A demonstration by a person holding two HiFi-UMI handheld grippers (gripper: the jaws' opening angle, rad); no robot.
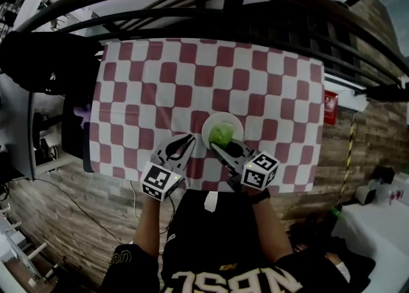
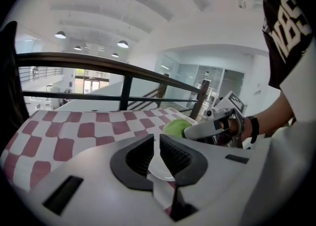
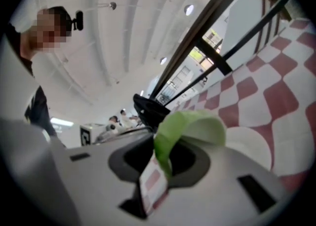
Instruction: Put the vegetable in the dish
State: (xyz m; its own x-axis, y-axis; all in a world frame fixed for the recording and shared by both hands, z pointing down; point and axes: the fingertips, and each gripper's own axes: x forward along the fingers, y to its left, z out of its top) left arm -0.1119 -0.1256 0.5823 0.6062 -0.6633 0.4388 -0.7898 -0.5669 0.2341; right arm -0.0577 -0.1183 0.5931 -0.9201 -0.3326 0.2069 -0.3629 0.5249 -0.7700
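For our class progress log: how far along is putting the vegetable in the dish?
Done: the green vegetable has been brought over the white dish. In hand: the right claw grips it. Left: lower and release it. The left claw is shut beside the dish.

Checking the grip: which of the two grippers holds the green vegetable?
The right gripper: its jaws pinch the green vegetable over the white dish. The left gripper is shut with no vegetable in it.
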